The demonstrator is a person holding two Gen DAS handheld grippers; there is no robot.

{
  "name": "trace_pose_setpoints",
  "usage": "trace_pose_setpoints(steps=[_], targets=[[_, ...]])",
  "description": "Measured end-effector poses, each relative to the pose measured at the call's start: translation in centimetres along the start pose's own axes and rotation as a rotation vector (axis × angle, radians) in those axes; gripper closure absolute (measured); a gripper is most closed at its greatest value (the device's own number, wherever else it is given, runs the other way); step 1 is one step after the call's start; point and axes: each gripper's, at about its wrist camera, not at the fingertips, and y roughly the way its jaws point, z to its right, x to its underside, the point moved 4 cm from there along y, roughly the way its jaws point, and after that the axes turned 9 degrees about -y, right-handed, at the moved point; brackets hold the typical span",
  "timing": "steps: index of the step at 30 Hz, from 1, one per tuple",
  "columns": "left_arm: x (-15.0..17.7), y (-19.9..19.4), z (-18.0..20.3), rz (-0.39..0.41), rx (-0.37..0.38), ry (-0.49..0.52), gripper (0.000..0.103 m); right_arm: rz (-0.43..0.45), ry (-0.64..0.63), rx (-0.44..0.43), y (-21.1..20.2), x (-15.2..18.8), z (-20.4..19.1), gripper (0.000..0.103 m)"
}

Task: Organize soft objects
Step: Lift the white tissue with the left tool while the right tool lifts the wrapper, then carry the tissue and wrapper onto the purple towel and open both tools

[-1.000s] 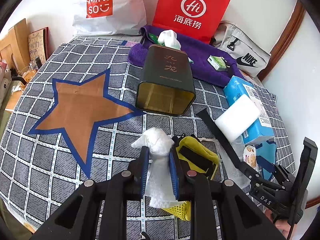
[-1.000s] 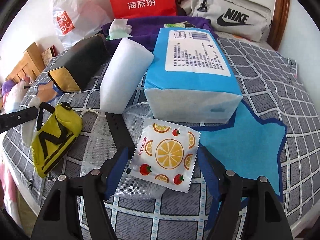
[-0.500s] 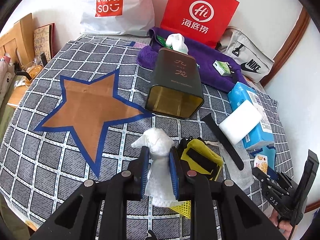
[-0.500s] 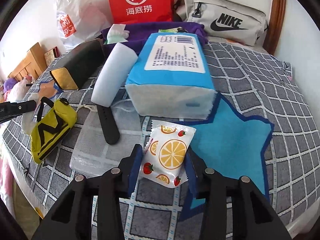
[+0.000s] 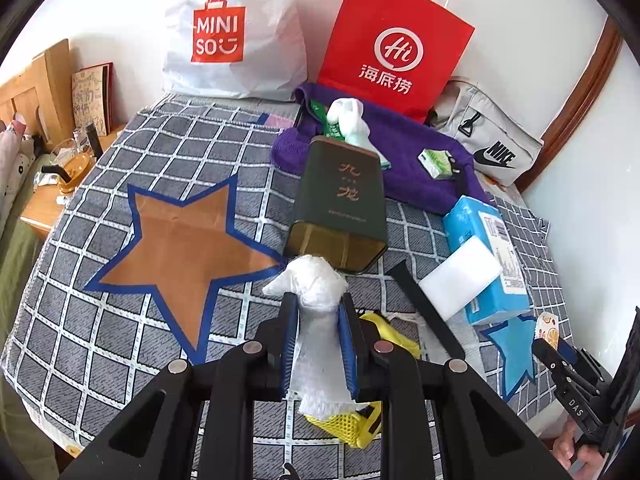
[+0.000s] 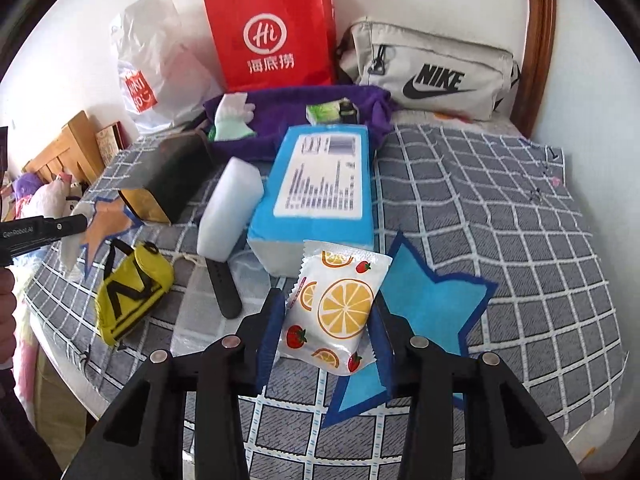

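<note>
My left gripper (image 5: 318, 312) is shut on a crumpled white cloth (image 5: 314, 284) and holds it above the checked blanket, over a yellow pouch (image 5: 352, 420) and in front of a dark tin (image 5: 340, 204) lying on its side. My right gripper (image 6: 326, 320) is shut on a fruit-print wipes packet (image 6: 336, 308), lifted over the blue star patch (image 6: 432, 304). The yellow pouch shows in the right wrist view (image 6: 128, 296) too. The right gripper appears at the lower right of the left wrist view (image 5: 576, 380).
A blue tissue pack (image 6: 320, 184), a white foam block (image 6: 230, 212) and a black strap (image 6: 224, 288) lie mid-blanket. A purple towel (image 5: 404, 152), red bag (image 5: 392, 48), white bag (image 5: 236, 32) and grey Nike bag (image 6: 428, 76) stand behind. A brown star patch (image 5: 180, 240) lies left.
My right gripper closed on the wipes packet and lifted it off the blanket. My left gripper rose and drew back with the white cloth still in it.
</note>
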Motion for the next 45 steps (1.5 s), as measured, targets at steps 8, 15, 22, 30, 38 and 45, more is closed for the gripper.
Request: trace_pose_setpoints(steps=[8, 15, 22, 30, 38, 45], targets=[[-1.9, -0.8, 1.7, 0.026, 0.004, 0.019, 0.084, 0.027, 0.006, -0.039, -1.4, -3.1, 0.4, 0.061], [-4.4, -0.9, 3.4, 0.046, 0.011, 0.035, 0.084, 0.059, -0.019, -0.038, -1.0, -7.1, 0.7, 0.061], [-7.2, 0.1, 4.7, 0.059, 0.024, 0.037, 0.084, 0.054, -0.006, -0.092, 0.7, -11.0, 1.5, 0.061], [-10.3, 2.4, 5.7, 0.058, 0.028, 0.044, 0.084, 0.068, -0.016, -0.122, 3.4, -14.7, 2.2, 0.060], [-14.0, 5.2, 5.7, 0.052, 0.033, 0.018, 0.084, 0.071, -0.010, -0.127, 6.9, -18.1, 3.0, 0.059], [-16.6, 8.1, 5.9, 0.041, 0.013, 0.010, 0.084, 0.047, -0.019, -0.128, 10.4, -20.3, 3.2, 0.058]])
